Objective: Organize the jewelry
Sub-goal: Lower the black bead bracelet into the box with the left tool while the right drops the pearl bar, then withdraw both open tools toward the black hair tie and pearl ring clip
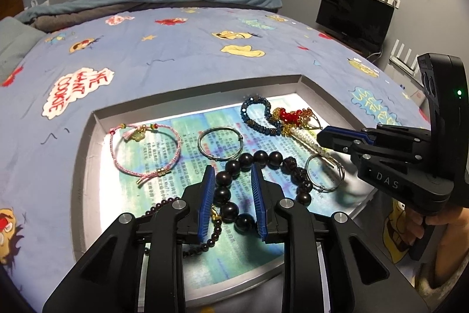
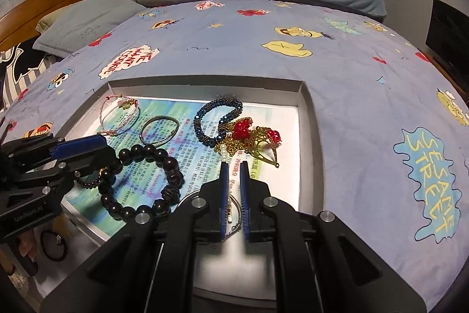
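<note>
1. The left gripper (image 1: 231, 192) stood partly open around the black bead bracelet (image 1: 261, 159), its pads apart from the beads.
2. The right gripper (image 2: 234, 189), nearly closed, held the pearl strand (image 2: 224, 151).
3. Farther off in the tray (image 1: 88, 154) lay a silver bangle (image 1: 219, 144), pink cord bracelet (image 1: 145, 150) and blue beaded bracelet (image 1: 258, 115).
</note>
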Tool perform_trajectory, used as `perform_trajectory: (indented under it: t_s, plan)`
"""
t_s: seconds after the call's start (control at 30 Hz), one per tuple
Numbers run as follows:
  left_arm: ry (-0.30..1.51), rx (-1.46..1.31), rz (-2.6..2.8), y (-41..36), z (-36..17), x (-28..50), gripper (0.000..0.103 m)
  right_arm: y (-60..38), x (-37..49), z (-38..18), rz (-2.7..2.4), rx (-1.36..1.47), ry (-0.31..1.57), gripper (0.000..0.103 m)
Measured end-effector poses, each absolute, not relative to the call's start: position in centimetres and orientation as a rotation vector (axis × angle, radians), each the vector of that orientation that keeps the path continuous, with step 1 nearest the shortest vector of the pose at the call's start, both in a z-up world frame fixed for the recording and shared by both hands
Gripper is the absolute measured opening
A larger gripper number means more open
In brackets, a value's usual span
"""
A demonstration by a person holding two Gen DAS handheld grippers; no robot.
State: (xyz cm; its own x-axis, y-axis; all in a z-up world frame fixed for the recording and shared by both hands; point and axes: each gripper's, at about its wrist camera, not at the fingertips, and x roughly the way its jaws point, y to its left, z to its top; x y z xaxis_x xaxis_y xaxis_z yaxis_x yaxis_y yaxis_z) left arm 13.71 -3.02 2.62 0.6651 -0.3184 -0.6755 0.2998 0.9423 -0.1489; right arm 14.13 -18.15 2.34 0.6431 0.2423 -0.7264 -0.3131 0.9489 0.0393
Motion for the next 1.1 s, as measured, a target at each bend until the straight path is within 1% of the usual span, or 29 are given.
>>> perform_trajectory:
  t_s: [0.03, 0.07, 0.1, 0.17, 0.2, 0.27, 0.33, 0.4, 0.47, 0.6, 0.63, 0.67, 0.7, 0.87, 1.1]
  plan:
    - [0.766, -0.025, -0.344, -3.0, 2.6, 13.7, 0.033, -18.2, 14.0, 2.4, 0.313, -0.092, 0.808, 0.021]
    - [0.763, -0.026, -0.336, -2.9, 2.7, 13.6, 0.035, -18.4, 13.9, 2.5, 0.309, -0.083, 0.802, 0.037]
    - [0.762, -0.027, -0.333, -2.8, 2.7, 13.6, 0.037, -18.6, 13.8, 2.6, 0.31, -0.074, 0.799, 0.041]
    - [0.755, -0.021, -0.315, -2.6, 2.8, 13.5, 0.038, -18.8, 13.7, 2.7, 0.31, -0.067, 0.796, 0.041]
    - [0.747, -0.012, -0.3, -2.5, 3.0, 13.4, 0.041, -18.9, 13.6, 2.8, 0.304, -0.065, 0.791, 0.042]
    - [0.73, -0.006, -0.273, -2.3, 3.3, 13.2, 0.047, -19.0, 13.3, 3.1, 0.304, -0.065, 0.788, 0.049]
    - [0.707, -0.014, -0.25, -1.8, 3.8, 13.0, 0.061, -19.2, 13.0, 3.4, 0.302, -0.061, 0.771, 0.052]
    - [0.686, -0.015, -0.229, -1.3, 4.3, 12.7, 0.067, -19.4, 12.6, 3.9, 0.302, -0.053, 0.757, 0.057]
    - [0.663, -0.009, -0.211, -1.1, 4.7, 12.3, 0.079, -19.7, 12.0, 4.4, 0.301, -0.033, 0.73, 0.075]
    - [0.638, 0.007, -0.173, -0.7, 5.3, 11.5, 0.084, -20.4, 11.1, 5.1, 0.292, -0.009, 0.708, 0.088]
    - [0.634, 0.003, -0.166, -0.5, 5.4, 11.3, 0.088, -20.4, 10.9, 5.2, 0.287, -0.008, 0.705, 0.093]
    - [0.63, -0.005, -0.158, -0.4, 5.6, 11.1, 0.089, -20.5, 10.6, 5.4, 0.283, -0.009, 0.701, 0.096]
    - [0.626, -0.016, -0.147, -0.2, 5.9, 10.9, 0.091, -20.6, 10.2, 5.7, 0.274, -0.01, 0.688, 0.098]
    - [0.62, -0.044, -0.121, 0.2, 7.1, 9.4, 0.093, -21.3, 8.5, 7.2, 0.253, 0.013, 0.667, 0.097]
    - [0.632, 0.002, -0.085, 1.3, 7.9, 6.8, 0.094, -22.1, 4.9, 8.5, 0.256, 0.026, 0.655, 0.097]
